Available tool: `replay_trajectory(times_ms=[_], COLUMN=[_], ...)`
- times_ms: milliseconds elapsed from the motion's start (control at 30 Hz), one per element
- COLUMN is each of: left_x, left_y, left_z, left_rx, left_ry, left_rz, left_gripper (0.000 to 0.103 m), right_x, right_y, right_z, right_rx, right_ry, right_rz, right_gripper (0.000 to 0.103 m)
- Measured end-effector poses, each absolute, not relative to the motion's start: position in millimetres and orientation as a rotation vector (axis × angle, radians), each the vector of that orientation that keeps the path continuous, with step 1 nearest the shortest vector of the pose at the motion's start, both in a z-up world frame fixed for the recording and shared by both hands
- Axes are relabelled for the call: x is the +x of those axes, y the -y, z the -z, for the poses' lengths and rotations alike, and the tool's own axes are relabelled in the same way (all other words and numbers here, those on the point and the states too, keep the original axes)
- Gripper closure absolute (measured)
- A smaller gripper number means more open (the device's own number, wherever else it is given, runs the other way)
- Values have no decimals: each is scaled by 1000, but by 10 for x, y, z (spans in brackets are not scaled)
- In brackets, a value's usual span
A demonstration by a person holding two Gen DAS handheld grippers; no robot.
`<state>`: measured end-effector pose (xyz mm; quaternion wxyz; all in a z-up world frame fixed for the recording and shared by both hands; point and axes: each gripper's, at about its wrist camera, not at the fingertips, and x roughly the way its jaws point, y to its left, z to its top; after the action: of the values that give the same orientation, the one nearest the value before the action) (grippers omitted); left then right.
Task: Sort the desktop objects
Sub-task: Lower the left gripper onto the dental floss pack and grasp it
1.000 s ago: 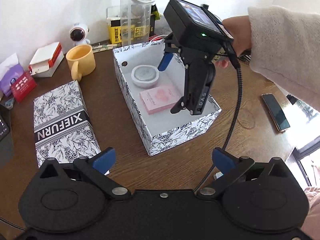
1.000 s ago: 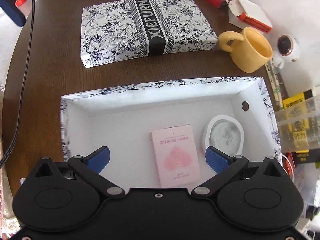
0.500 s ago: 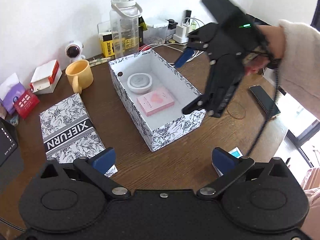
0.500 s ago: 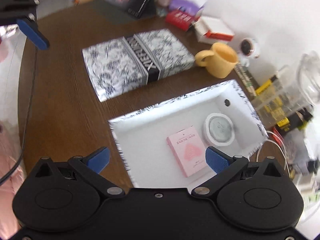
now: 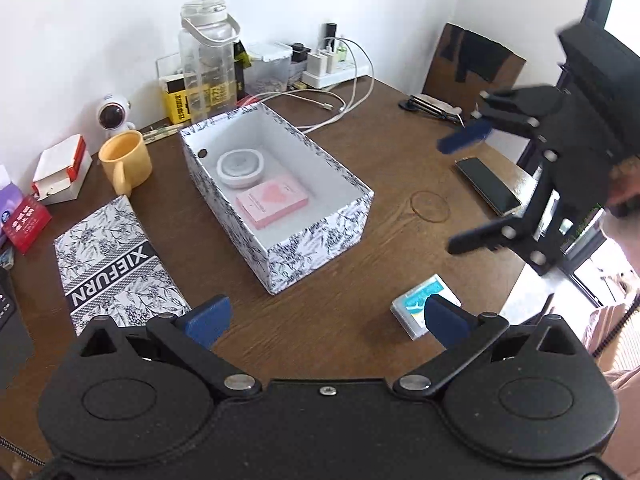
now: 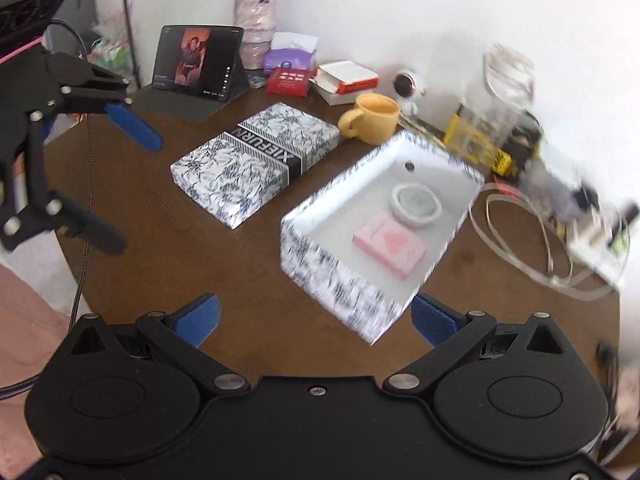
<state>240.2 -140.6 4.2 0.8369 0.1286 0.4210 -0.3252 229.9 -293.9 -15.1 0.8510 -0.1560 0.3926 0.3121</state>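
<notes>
Left wrist view: left gripper [image 5: 326,318] spread wide and empty above the brown bench [image 5: 352,320], blue pads apart at the bottom of the frame. Open patterned box [image 5: 320,240] in mid-bench, holding a white round dish [image 5: 240,166] toward its far end and a pink card box [image 5: 272,201] just beside it, nearer the middle. Patterned lid [image 5: 116,268] flat on the bench left of the box, apart from it. Yellow mug [image 5: 125,159] beyond the lid, near the box's far left corner. Small teal-and-white card pack [image 5: 418,304] on the bench at the near right, partly behind the right-hand pad. Dark phone [image 5: 488,186] lying at the right edge, thin ring [image 5: 430,207] between phone and box. Right gripper [image 5: 460,196] in the air at the right, blurred, spread wide, nothing between its fingers. Right wrist view: right gripper [image 6: 316,318] wide and empty, well back from the open patterned box [image 6: 340,284], whose near corner sits between the pads. Pink card box [image 6: 388,247] and white round dish [image 6: 416,204] inside, side by side. Patterned lid [image 6: 256,160] left of the box, yellow mug [image 6: 374,118] behind. Left gripper [image 6: 120,184] in the air at the left, wide, holding nothing. Standing tablet [image 6: 196,64] at the back; right side heavily blurred.
</notes>
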Motion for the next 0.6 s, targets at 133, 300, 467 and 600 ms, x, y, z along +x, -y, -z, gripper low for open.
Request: replay_trajectory(times_ms=[133,300,467,600], left_x=[2367,2317,2286,2244], left_y=[1444,1528,1685,1958], left_z=[14,51,106,244], left_rx=[300,341,389,478], left_ry=[-895,-886,-878,-881], left_rz=[721,767,824,900], left_gripper=[0,0,0,0], right_x=[2069,1953,1837,1732], right_y=[3022,3118,3155,3221], right_z=[282,359,387,464], right_rx=[-292,-232,-242,-247], right_ry=[-871,-898,-913,-953], right_rz=[-629,-589,-579,-561], right_gripper=[0,0,0,0])
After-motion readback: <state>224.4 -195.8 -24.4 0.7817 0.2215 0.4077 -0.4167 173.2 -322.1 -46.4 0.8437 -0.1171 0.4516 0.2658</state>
